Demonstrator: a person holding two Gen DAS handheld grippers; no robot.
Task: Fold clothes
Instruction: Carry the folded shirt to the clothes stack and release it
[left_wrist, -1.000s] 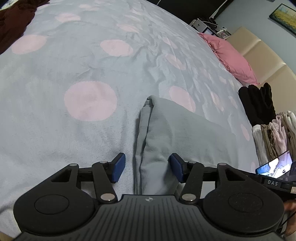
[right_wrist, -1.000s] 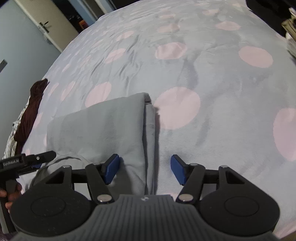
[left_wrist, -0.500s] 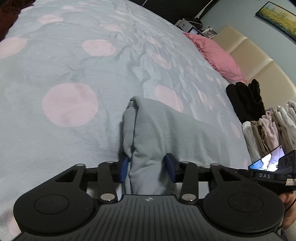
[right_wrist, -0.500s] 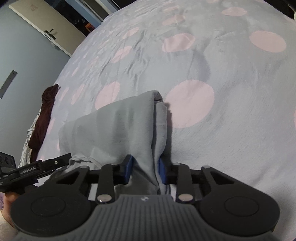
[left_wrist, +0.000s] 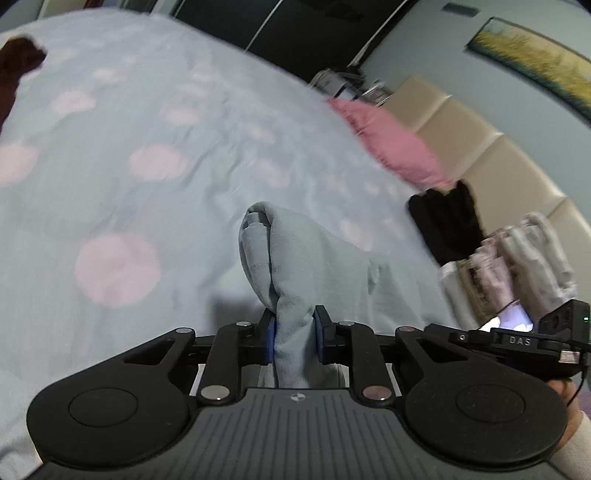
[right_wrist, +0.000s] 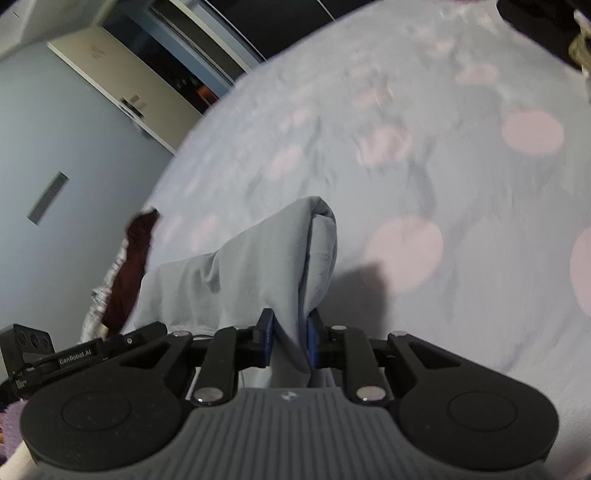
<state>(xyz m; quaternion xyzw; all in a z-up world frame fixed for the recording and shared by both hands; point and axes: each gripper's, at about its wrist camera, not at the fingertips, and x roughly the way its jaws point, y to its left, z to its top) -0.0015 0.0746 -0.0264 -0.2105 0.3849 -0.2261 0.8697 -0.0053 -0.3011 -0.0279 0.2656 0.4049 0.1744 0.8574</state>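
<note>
A folded light grey garment hangs lifted above the bedspread, sagging between my two grippers. My left gripper is shut on its left end, the cloth bunched between the blue pads. In the right wrist view the same garment rises from my right gripper, which is shut on its right end. Each view shows the other gripper at its lower edge, held in a hand.
The bedspread is pale blue with pink dots. A pink pillow lies by the beige headboard. Black clothes and a row of folded pale clothes sit at the right. A dark maroon garment lies at the bed's left edge.
Both grippers went from open around the garment's ends to shut on them, then lifted the garment off the bed. Both views now tilt up and show more of the room.
</note>
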